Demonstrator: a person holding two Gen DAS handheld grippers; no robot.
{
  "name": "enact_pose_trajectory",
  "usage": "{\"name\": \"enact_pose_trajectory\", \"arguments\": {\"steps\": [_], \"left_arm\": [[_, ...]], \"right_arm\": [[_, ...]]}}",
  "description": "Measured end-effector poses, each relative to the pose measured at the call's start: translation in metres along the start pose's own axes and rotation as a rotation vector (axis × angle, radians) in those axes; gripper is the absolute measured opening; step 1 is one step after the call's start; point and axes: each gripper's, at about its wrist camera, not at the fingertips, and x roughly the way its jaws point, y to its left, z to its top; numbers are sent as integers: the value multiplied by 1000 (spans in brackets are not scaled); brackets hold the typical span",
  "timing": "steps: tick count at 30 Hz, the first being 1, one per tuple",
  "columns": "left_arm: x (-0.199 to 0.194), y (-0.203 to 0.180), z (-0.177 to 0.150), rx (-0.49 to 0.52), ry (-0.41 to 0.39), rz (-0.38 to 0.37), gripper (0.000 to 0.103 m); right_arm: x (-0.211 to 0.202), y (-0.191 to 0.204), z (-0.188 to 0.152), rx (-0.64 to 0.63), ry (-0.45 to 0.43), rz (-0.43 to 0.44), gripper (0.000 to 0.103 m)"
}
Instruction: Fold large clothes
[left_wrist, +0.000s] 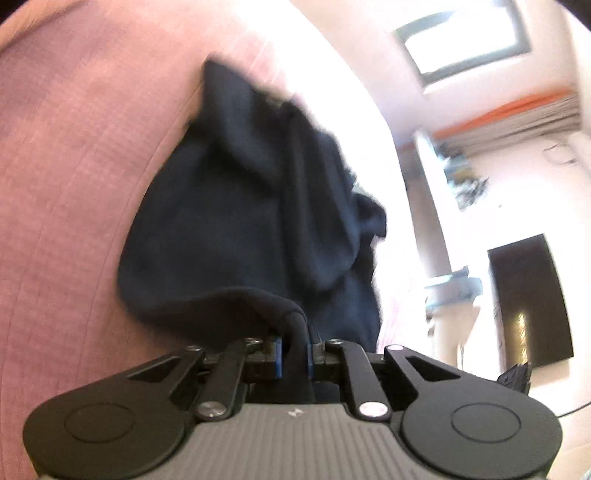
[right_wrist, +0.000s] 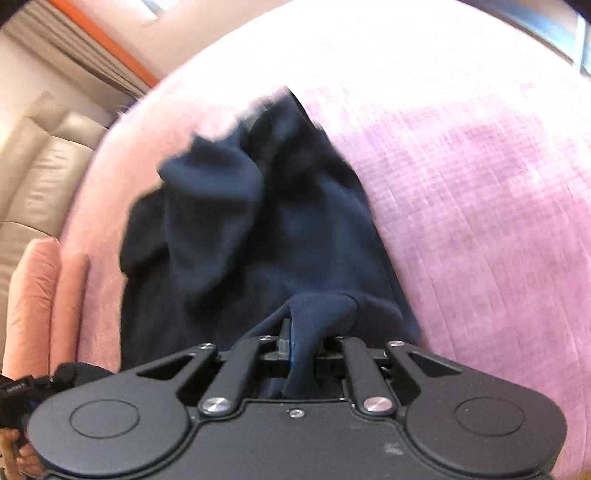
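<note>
Both the left tongs (left_wrist: 294, 354) and right tongs (right_wrist: 301, 350) were clamped on an edge of the garment (left_wrist: 236, 221), which hung toward twelve o'clock over the pink cover (left_wrist: 66, 166)

Navy garment (left_wrist: 229, 221) was soft matt knit cloth; pink bedcover (right_wrist: 480, 203) ribbed, fuzzy; sofa (right_wrist: 40, 166) looked glossy leather

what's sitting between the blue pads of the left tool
A pinched fold of the dark navy fabric garment fills the left tool, seen in the left wrist view.
</note>
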Motion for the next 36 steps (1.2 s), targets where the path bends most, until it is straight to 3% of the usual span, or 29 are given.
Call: {"name": "enact_pose_trajectory", "arguments": {"steps": [8,10,12,13,15,16,20,25,30,36], "left_arm": [[35,-25,113,114,-198,-68,12],[48,-27,145,148,-270,-39,14],[67,-22,177,100,-343,18,33],[76,-18,189,57,-365,35,43],[86,-11,200,-1,-435,50,73],[88,-7,200,-19,-462,61,76],[96,3,196,39,-377,162,78],[114,-3,198,221,-285,279,77],[138,-10,215,291,-261,309,77],[173,4,243,275,-231,334,77]], "right_arm": [[45,18,107,-101,-143,89,9],[62,24,136,-113,-198,62,10],[79,24,163,-98,-243,54,45],[86,24,173,-96,-248,35,74],[94,22,184,-130,-248,-8,76],[97,19,185,-156,-230,-30,76],[115,9,179,-307,-178,-151,76],[144,19,203,-389,-165,-117,77],[181,7,236,-313,-128,-103,77],[208,-15,251,-190,-55,-42,77]]}}
